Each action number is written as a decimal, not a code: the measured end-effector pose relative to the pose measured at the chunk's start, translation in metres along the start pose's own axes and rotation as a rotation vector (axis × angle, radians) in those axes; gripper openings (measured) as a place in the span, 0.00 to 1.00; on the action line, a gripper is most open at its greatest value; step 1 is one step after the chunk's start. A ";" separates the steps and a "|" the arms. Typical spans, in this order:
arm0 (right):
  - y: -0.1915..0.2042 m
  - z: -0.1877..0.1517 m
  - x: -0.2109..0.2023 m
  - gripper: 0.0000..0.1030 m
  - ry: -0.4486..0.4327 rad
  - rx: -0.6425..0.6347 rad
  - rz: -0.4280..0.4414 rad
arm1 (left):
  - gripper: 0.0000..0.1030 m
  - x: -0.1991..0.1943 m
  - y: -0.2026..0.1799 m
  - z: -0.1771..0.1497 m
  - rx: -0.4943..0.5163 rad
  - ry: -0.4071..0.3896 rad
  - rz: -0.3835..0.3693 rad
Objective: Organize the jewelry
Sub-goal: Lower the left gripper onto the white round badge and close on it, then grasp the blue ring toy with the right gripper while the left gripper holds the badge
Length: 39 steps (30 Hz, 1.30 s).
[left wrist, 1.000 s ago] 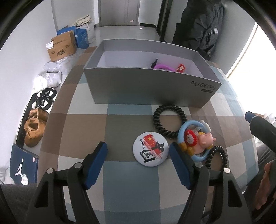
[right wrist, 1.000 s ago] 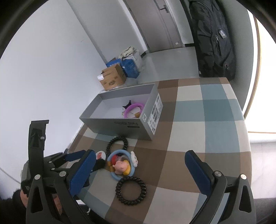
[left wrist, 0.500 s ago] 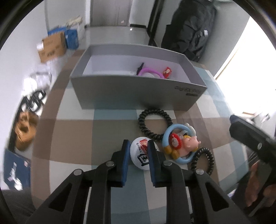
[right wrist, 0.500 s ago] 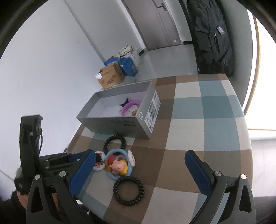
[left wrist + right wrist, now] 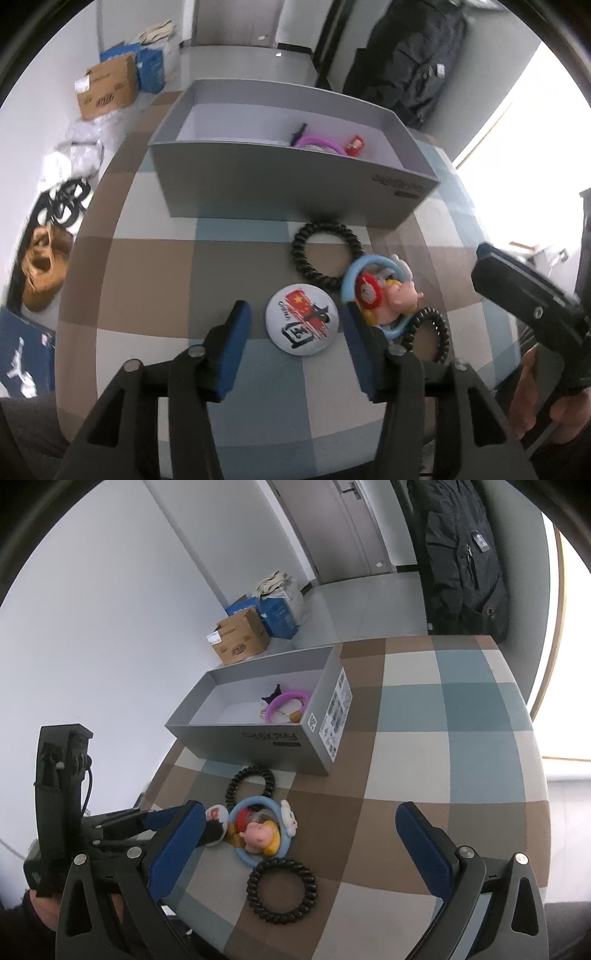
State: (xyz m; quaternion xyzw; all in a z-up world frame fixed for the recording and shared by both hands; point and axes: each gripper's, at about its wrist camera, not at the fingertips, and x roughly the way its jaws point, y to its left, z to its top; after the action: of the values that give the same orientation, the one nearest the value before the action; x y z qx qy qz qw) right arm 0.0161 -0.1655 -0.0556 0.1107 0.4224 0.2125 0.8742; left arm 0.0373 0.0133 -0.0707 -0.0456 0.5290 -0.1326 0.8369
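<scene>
Left tool [image 5: 295, 332] just reopened, spread astride round badge [image 5: 302, 320] flat on bench [image 5: 155, 280], pads clear; right tool [image 5: 301, 843] spread, empty.

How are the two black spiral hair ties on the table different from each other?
The far hair tie lies close beside the grey box; the near hair tie lies at the table's front, away from it. In the left wrist view the far one is fully visible, the near one partly hidden. Both are black coils, flat beside the blue ring toy.

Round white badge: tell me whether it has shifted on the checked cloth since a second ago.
No. The badge still straddles the same grey-brown and blue squares, just left of the blue ring.
</scene>
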 end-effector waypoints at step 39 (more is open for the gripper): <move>0.041 -0.016 0.045 0.85 0.167 -0.226 -0.057 | 0.36 -0.024 0.042 0.021 -0.221 -0.100 -0.206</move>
State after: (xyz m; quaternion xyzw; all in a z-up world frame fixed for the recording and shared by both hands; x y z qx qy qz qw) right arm 0.0167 -0.1078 -0.0808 -0.0188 0.4701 0.2422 0.8485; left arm 0.0537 0.0590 -0.0498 -0.1978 0.4905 -0.1562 0.8342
